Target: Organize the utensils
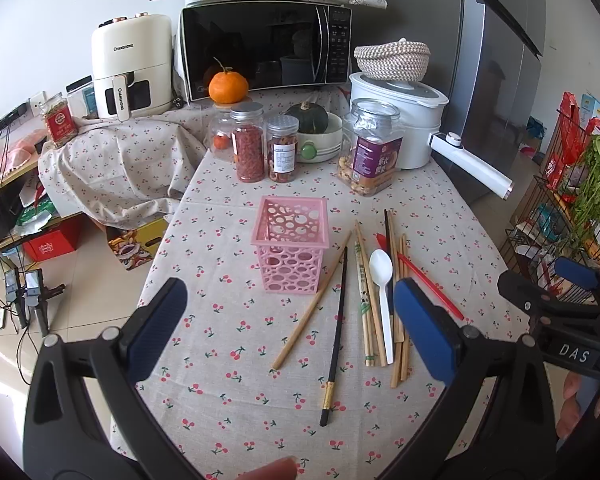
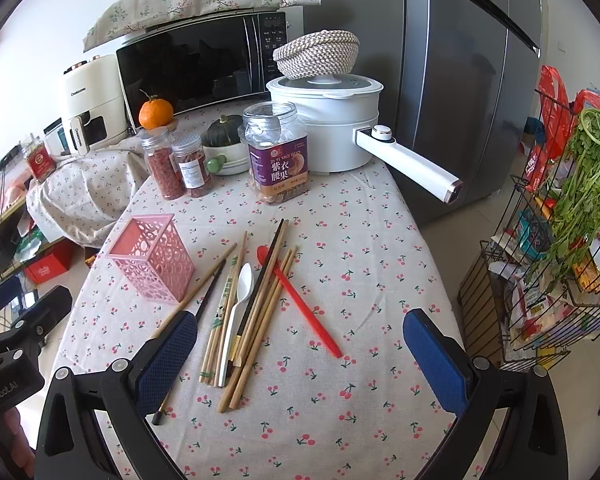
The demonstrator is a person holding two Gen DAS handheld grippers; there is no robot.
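Note:
A pink perforated utensil holder [image 1: 290, 242] [image 2: 151, 262] stands upright and empty on the cherry-print tablecloth. To its right lie loose utensils: several wooden chopsticks [image 1: 367, 300] [image 2: 260, 320], a black chopstick [image 1: 336, 336] [image 2: 210, 294], a white plastic spoon [image 1: 382, 280] [image 2: 240, 296] and a red plastic spoon [image 1: 424, 280] [image 2: 300, 300]. My left gripper [image 1: 292, 320] is open and empty, hovering above the table in front of the holder. My right gripper [image 2: 300, 340] is open and empty above the utensil pile; it also shows at the right edge of the left wrist view [image 1: 572, 292].
At the table's back stand jars [image 1: 250, 144] [image 2: 278, 152], a squash in a bowl [image 1: 312, 128], an orange [image 1: 228, 86], a white electric pot [image 1: 404, 120] [image 2: 332, 128] with a protruding handle, and a microwave [image 1: 266, 48]. A wire rack with greens [image 2: 560, 220] stands right of the table.

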